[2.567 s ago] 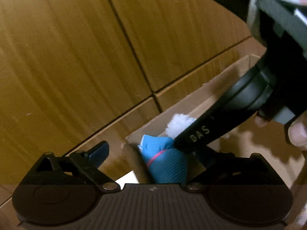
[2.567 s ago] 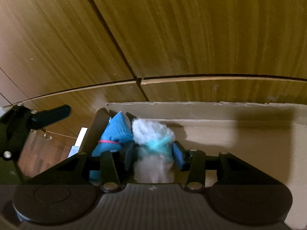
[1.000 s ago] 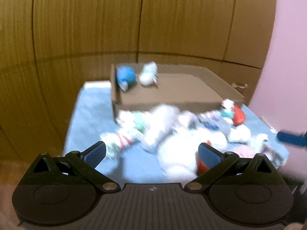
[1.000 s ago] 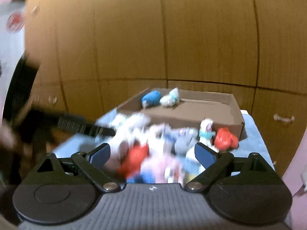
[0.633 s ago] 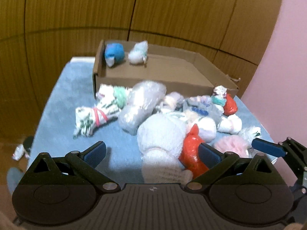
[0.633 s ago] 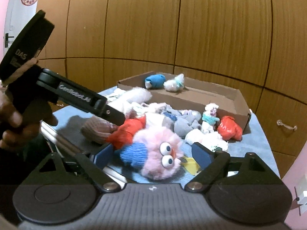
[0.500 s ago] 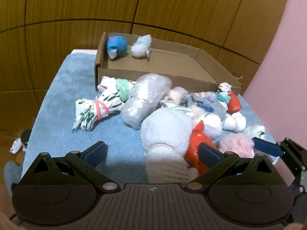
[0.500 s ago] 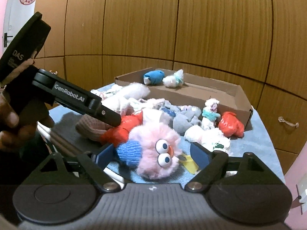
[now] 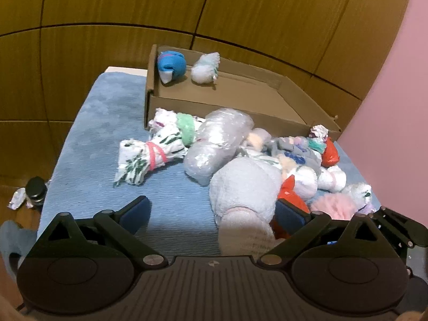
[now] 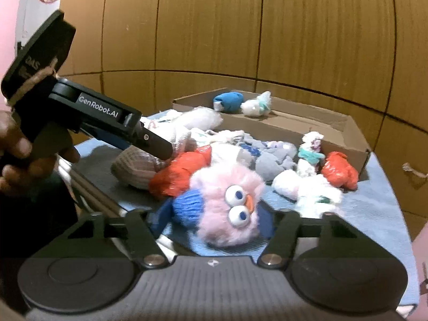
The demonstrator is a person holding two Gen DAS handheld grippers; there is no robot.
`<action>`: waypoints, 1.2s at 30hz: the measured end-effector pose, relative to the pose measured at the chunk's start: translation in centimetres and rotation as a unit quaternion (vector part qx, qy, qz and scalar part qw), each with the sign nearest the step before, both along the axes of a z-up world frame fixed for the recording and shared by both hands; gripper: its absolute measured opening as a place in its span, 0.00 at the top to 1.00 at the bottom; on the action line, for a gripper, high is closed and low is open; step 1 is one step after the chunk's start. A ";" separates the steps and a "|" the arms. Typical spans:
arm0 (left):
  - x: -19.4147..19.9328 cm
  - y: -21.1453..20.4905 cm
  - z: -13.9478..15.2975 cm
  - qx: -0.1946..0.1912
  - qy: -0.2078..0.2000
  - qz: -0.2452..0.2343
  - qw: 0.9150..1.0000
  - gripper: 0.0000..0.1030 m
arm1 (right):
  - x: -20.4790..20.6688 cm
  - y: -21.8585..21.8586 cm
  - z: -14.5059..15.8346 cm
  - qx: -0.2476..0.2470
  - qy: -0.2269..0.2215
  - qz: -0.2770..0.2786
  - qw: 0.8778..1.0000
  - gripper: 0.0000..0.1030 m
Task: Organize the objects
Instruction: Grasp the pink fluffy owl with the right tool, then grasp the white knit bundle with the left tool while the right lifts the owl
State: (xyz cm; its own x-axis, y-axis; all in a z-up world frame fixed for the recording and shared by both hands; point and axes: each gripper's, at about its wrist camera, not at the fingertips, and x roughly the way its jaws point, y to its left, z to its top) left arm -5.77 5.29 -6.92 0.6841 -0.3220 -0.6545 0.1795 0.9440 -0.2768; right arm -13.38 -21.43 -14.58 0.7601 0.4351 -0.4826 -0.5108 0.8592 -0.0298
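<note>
Pink fur fills the gap of the right gripper [image 10: 212, 215]: a fluffy toy [image 10: 227, 206] with 2 big eyes, an orange beak and a blue knitted patch lies on its side between the jaws, which are closing on it, the blue pads [image 10: 264, 223] right at its flanks, though a firm pinch cannot be confirmed. Just beyond it sit a red bag [image 10: 178, 172], a grey cloth bundle [image 10: 275, 160] and white bundles, all crowded on the blue cloth [image 9: 107, 133] that covers the desk. The left gripper [image 9: 211, 212] has its jaws spread wide; a large pale sock roll [image 9: 244, 187] lies between them toward the right pad, apart from the left pad. Behind the heap stands a low cardboard box [image 9: 291, 91], touching the nearest bundles, with a blue sock ball [image 9: 171, 64] and a white tuft [image 9: 206, 67] side by side in its far left corner; the rest of its floor is bare. Open cloth shows on the left side of the desk, beside a white bundle with a pink band [image 9: 149, 156]. The toy lies close to the near edge of the desk.
</note>
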 end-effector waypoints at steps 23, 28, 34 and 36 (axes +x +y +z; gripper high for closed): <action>-1.0 -2.9 -0.3 0.071 -0.024 -0.038 0.997 0.45 | -1.9 -2.7 5.4 0.062 -0.059 -0.028 0.996 0.54; -1.4 -3.8 0.2 0.086 -0.027 -0.048 0.995 0.54 | -1.7 -3.0 6.7 0.068 -0.072 -0.031 0.995 0.54; -1.6 -3.5 2.5 0.084 -0.036 -0.044 0.995 0.54 | -0.6 -3.8 8.6 0.060 -0.089 -0.035 0.994 0.54; -1.4 -3.2 3.7 0.084 -0.045 -0.042 0.995 0.54 | 0.0 -4.3 9.4 0.062 -0.093 -0.037 0.993 0.54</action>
